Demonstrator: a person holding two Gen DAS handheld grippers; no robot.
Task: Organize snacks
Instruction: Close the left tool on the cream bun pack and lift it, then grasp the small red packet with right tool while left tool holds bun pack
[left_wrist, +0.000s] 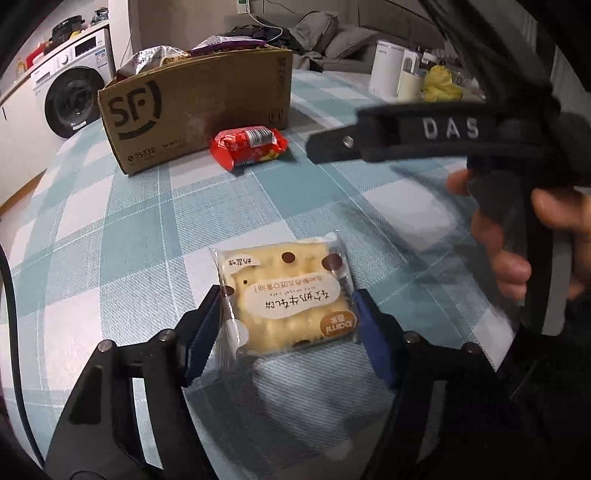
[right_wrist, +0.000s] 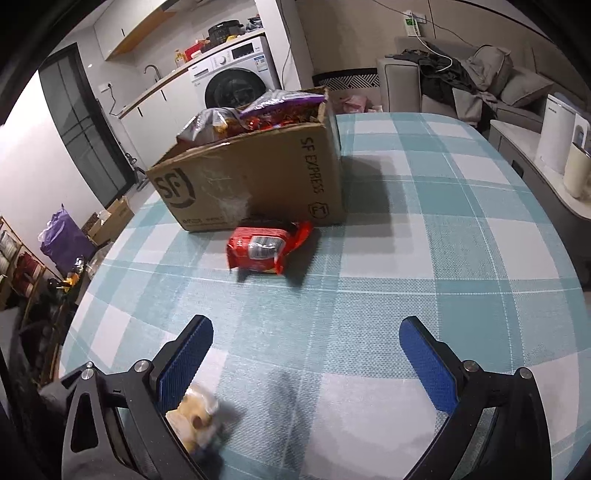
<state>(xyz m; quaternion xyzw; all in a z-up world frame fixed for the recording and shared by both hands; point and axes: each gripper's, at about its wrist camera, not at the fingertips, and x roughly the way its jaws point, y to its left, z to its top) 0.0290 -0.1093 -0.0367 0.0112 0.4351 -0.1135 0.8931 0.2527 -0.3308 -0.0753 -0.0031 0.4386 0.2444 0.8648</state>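
Observation:
A cream biscuit packet with brown dots (left_wrist: 286, 297) lies on the checked tablecloth between the blue pads of my left gripper (left_wrist: 286, 321), which touch both its sides. A corner of it shows in the right wrist view (right_wrist: 195, 417). My right gripper (right_wrist: 306, 354) is open and empty above the cloth; in the left wrist view it reaches in from the right (left_wrist: 332, 146). A red snack packet (left_wrist: 249, 146) (right_wrist: 266, 249) lies in front of a brown SF cardboard box (left_wrist: 195, 110) (right_wrist: 255, 177) filled with snack bags.
A white kettle (left_wrist: 386, 70) (right_wrist: 557, 133), a cream cup (right_wrist: 576, 173) and a yellow thing (left_wrist: 439, 83) stand at the table's right. A washing machine (right_wrist: 236, 81) and a sofa (right_wrist: 461, 81) lie beyond the table. The table edge curves at the left.

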